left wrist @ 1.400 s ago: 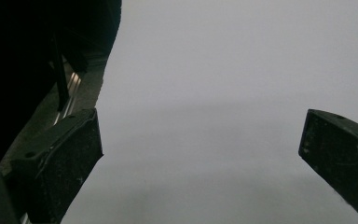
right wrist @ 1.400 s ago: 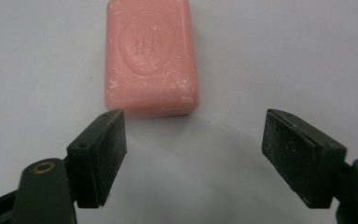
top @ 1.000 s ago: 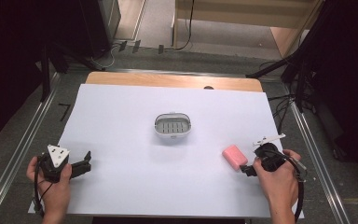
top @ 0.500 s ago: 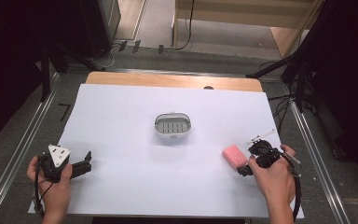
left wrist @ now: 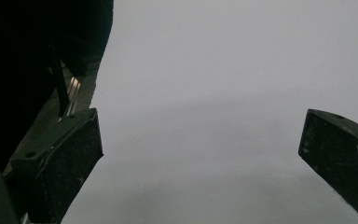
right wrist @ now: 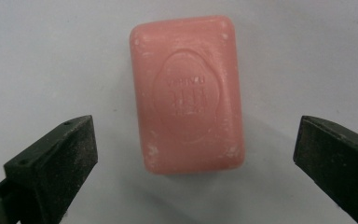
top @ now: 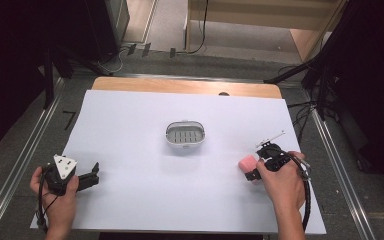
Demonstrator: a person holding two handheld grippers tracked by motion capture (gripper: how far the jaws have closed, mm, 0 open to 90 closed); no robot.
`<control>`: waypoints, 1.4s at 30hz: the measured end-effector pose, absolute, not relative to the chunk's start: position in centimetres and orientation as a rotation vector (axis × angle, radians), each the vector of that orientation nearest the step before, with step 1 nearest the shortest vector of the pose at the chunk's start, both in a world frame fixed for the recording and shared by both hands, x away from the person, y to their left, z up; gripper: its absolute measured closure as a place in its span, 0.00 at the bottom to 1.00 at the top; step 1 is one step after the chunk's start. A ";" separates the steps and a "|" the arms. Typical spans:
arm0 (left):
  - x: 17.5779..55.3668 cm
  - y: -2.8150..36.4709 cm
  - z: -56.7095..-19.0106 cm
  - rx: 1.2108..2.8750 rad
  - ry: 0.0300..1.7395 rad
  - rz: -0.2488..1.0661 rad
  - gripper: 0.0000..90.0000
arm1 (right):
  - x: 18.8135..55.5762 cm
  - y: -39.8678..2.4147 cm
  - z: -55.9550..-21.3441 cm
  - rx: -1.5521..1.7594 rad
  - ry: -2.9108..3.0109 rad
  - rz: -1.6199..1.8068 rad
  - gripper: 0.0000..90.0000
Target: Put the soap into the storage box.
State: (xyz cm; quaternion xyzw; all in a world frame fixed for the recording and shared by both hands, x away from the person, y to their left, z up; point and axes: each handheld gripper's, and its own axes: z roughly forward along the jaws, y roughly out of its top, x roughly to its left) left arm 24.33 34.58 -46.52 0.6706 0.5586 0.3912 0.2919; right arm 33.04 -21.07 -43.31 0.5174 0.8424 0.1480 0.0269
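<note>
From above, your left gripper (top: 91,178) rests near the tabletop's (top: 130,125) left front corner, and your right gripper (top: 254,167) reaches the pink soap (top: 247,163) by the right edge. The grey dish (top: 185,135) sits mid-tabletop, empty. Left gripper view: fingers (left wrist: 60,163) apart over bare tabletop. Right gripper view: fingers (right wrist: 56,158) spread wide, soap (right wrist: 189,93) lying flat between them, untouched.

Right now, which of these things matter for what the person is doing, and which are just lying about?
In use, likely:
pink soap bar
right hand-held gripper, open around it
soap dish

Idle:
left hand-held gripper, open
cables on the floor
</note>
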 end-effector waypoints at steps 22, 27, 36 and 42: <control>24.4 34.5 -46.5 1.808 1.485 1.038 0.00 | 34.8 -19.3 -44.5 1.677 2.597 0.405 0.37; 24.5 34.5 -46.6 1.810 1.487 1.040 0.00 | 35.0 -19.1 -44.8 1.696 2.595 0.381 0.40; 24.5 34.5 -46.5 1.808 1.488 1.038 0.00 | 35.1 -18.7 -44.9 1.644 2.593 0.363 0.41; 24.4 34.5 -46.5 1.811 1.487 1.035 0.00 | 35.4 -18.8 -44.8 1.630 2.615 0.372 0.43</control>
